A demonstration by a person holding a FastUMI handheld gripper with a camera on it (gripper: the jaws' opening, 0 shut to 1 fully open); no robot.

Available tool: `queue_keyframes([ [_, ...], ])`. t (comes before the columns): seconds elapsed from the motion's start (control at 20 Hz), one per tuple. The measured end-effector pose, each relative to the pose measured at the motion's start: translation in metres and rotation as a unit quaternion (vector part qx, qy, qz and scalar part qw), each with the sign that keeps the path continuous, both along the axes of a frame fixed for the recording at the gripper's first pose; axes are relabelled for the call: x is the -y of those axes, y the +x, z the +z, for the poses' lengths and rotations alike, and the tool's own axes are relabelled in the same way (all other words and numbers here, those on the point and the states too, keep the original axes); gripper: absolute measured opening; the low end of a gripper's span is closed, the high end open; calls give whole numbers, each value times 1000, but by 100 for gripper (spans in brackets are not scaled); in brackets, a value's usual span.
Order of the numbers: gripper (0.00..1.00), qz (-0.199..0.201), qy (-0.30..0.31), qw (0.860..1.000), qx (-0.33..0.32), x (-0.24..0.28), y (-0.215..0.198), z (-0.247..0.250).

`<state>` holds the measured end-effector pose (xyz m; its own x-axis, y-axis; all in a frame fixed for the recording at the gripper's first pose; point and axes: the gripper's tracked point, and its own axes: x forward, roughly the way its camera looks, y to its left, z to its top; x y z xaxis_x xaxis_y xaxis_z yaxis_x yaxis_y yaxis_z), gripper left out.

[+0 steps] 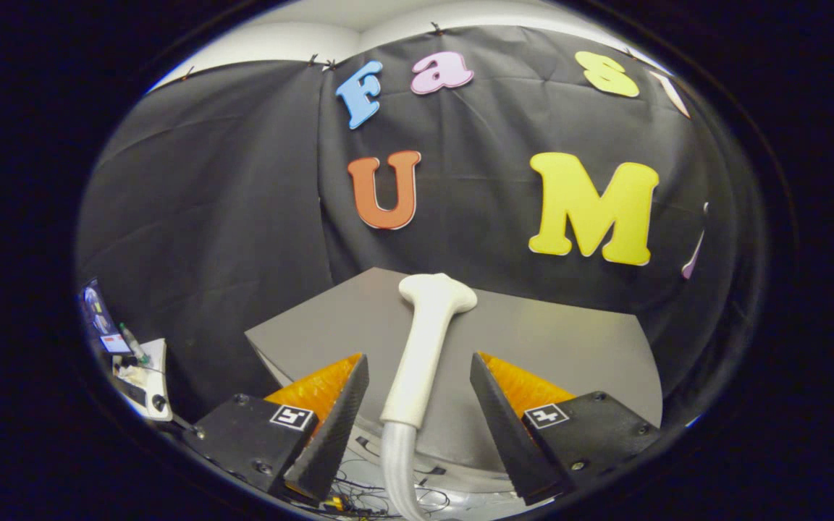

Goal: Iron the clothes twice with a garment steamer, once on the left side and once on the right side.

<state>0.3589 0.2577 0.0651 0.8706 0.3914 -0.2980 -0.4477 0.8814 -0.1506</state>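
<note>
A white garment steamer (pixel 424 340) lies on the grey tabletop (pixel 554 347). Its flared head (pixel 439 291) points away from me, and its pale ribbed hose (pixel 397 456) hangs down off the near edge. My gripper (pixel 418 358) is open. The steamer's handle runs between the two fingers, with a gap on each side, so neither finger (pixel 337 412) touches it. The fingertips reach about halfway along the handle.
The booth's black cloth wall stands close behind the table. Low on the left is a small white stand (pixel 145 380) with tools and a screen. Loose cables (pixel 381 499) lie on the floor under the table's near edge.
</note>
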Motion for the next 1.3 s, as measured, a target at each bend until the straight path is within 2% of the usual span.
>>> queue_keyframes([
  [0.2,89,-11,-25,999,-35,-11,26,-26],
  [0.3,84,-20,-23,997,-71,-12,30,-41],
  [0.45,77,-36,13,998,-60,-14,37,-37],
  [0.65,76,-41,6,997,-66,-15,36,-41],
  [0.75,70,-44,12,996,-73,-14,38,-40],
  [0.8,50,-46,19,996,-73,-16,40,-42],
  [1.0,40,-37,24,996,-79,-18,31,-39],
  [1.3,37,-50,48,995,-72,19,2,-23],
])
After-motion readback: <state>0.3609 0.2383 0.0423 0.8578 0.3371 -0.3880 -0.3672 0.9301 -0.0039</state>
